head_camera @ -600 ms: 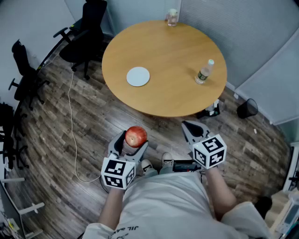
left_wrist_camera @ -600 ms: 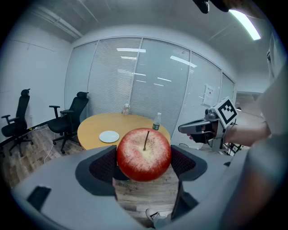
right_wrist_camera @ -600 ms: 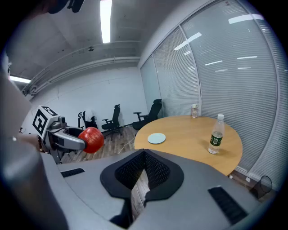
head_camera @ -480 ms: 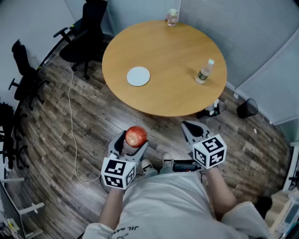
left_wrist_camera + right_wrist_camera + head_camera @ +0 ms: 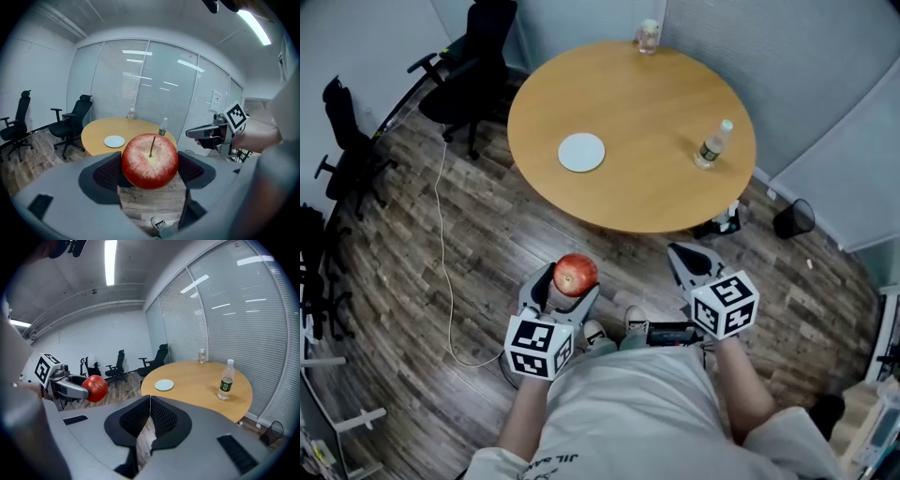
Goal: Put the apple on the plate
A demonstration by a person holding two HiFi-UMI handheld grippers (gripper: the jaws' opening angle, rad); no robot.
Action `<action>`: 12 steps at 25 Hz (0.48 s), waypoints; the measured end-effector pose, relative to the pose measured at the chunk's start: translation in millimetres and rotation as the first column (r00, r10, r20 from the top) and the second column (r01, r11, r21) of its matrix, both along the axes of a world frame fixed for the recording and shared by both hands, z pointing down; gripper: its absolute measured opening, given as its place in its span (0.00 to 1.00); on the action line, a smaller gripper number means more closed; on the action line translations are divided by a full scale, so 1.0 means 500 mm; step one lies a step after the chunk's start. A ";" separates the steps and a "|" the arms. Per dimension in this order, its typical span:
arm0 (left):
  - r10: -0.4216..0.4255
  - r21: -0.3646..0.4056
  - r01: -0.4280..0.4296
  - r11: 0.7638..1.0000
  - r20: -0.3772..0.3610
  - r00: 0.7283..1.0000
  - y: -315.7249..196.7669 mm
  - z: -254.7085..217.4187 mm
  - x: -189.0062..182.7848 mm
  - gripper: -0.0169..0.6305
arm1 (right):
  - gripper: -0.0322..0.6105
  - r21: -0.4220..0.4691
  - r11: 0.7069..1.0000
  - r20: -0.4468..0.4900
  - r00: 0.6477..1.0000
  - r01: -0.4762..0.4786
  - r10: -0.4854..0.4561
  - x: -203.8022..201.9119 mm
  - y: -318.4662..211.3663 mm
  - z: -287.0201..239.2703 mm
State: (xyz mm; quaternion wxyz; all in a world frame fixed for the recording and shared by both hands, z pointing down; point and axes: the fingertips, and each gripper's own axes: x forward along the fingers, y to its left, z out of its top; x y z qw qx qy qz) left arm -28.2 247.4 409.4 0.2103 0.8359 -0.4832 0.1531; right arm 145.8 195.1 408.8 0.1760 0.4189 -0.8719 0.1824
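Observation:
A red apple [image 5: 575,274] sits between the jaws of my left gripper [image 5: 567,283], which is shut on it; in the left gripper view the apple [image 5: 150,161] fills the gap, stem up. A small white plate [image 5: 581,152] lies on the round wooden table [image 5: 656,178], on its left side, well ahead of both grippers. The plate [image 5: 114,141] shows beyond the apple. My right gripper [image 5: 686,257] is held over the floor, short of the table's near edge, with its pads [image 5: 161,419] pressed together and nothing between them.
A water bottle [image 5: 712,145] stands on the table's right side and a glass jar [image 5: 648,36] at its far edge. Black office chairs [image 5: 469,66] stand to the left. A white cable [image 5: 445,234] runs over the wood floor. A bin [image 5: 794,218] sits at the right.

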 end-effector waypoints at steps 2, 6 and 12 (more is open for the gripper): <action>0.004 0.000 -0.004 1.000 -0.003 1.000 0.002 0.001 -0.009 0.61 | 0.10 0.003 1.000 0.002 1.000 -0.015 0.015 -0.002 -0.001 -0.003; 0.014 0.003 -0.014 1.000 -0.010 1.000 0.004 0.000 -0.033 0.61 | 0.10 0.009 0.999 0.002 0.999 -0.047 0.047 -0.013 -0.003 -0.013; 0.032 0.008 -0.032 0.999 -0.025 0.999 0.001 0.006 -0.058 0.61 | 0.10 0.022 0.997 0.001 0.997 -0.079 0.079 -0.026 -0.005 -0.016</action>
